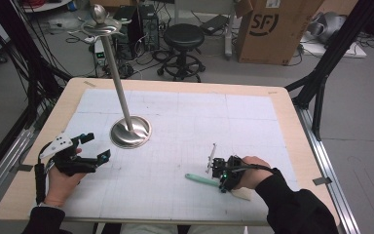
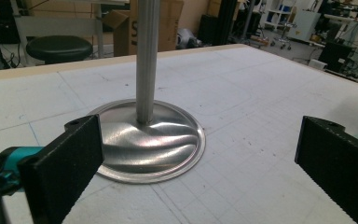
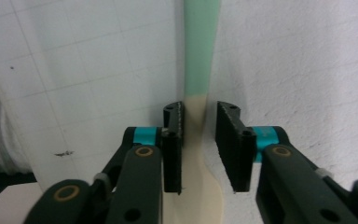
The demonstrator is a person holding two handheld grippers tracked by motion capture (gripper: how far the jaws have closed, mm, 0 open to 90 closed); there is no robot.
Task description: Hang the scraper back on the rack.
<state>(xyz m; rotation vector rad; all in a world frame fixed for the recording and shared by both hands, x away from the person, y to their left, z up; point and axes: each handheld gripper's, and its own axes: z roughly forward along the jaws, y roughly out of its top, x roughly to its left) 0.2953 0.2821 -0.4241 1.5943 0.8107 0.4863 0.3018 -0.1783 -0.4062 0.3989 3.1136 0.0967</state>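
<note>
Brown cardboard box (image 1: pixel 272 29) upper right reads "SF". Right gripper (image 3: pixel 199 135), lower right, jaws nearly closed astride green-and-cream plastic handle (image 3: pixel 200 70), one pad touching. Left gripper (image 1: pixel 95 146), lower left, wide open, holding nothing.

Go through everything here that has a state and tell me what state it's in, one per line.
Metal stand: upright on the table mat, nothing hanging on it.
Green and cream utensil: lying flat on the mat, between the right tongs.
Left tongs: wide open, empty, facing the stand's base.
Right tongs: straddling the utensil's handle, one pad touching, a gap beside the other.
</note>
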